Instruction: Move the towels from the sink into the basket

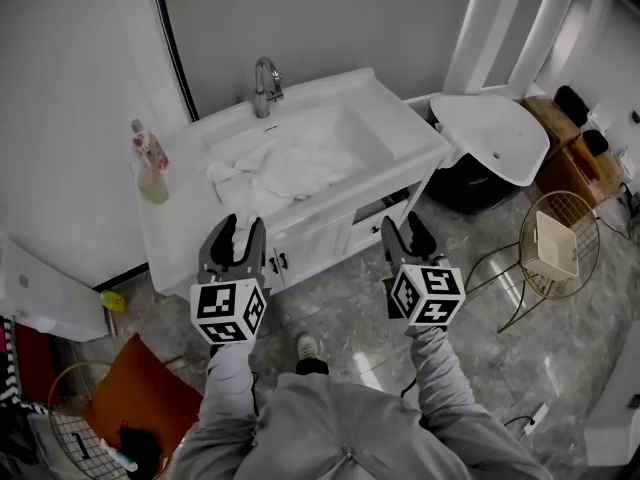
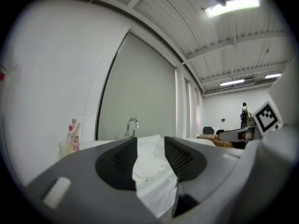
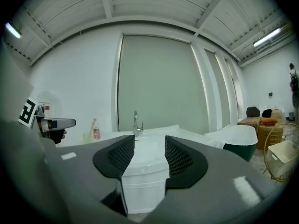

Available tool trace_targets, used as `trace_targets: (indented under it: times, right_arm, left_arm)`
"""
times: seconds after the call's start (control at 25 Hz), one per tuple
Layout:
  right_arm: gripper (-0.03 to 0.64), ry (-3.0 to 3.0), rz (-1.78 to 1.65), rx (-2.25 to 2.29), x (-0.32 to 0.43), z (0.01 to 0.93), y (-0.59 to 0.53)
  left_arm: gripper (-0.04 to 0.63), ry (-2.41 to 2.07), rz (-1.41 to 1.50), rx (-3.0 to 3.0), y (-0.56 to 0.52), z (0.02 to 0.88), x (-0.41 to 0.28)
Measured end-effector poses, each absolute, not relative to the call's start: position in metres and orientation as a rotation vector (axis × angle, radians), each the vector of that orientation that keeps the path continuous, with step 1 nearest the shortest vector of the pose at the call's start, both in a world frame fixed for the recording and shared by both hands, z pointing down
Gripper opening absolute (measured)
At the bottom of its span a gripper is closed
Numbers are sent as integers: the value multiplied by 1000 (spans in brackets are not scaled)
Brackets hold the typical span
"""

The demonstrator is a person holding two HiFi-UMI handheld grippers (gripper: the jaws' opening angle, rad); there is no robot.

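White towels (image 1: 285, 168) lie heaped in the sink (image 1: 372, 128), toward its left and front edges. The left gripper (image 1: 240, 226) and right gripper (image 1: 404, 224) hover before the cabinet (image 1: 325, 236), jaws partway apart, holding nothing. The wire basket (image 1: 556, 244) stands on the floor (image 1: 345, 313), well apart.

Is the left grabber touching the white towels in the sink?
Apart. In the left gripper view, the left gripper stands open and empty, and the towels lie well ahead in the sink.
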State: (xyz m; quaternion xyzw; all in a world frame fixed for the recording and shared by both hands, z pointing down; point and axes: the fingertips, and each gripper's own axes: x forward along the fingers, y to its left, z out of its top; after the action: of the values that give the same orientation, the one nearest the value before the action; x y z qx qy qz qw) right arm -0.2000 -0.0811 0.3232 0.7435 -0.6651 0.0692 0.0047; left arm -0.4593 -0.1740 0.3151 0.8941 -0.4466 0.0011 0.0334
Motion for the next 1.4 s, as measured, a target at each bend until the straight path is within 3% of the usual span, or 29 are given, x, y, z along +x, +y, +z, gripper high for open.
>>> trace_targets:
  times: [0.52,0.88,1.2,1.4]
  right_arm:
    - [197,-2017,239,2310,-178,330,-243]
    - [199,-2007,203,2048,-147,373,-332]
    - [259,-1952,236,1399,-127,471,-422]
    - [280,-1924,318,1019,-129,535,-441]
  left_arm:
    - [207,-1259,94,2786,-339,331,-414]
    - [214,-1241,353,2801,-403,382,-371]
    - [319,-1145,866,2704,-455,473,-312]
    - [333,-1157,1226,2671,-484,521,-297]
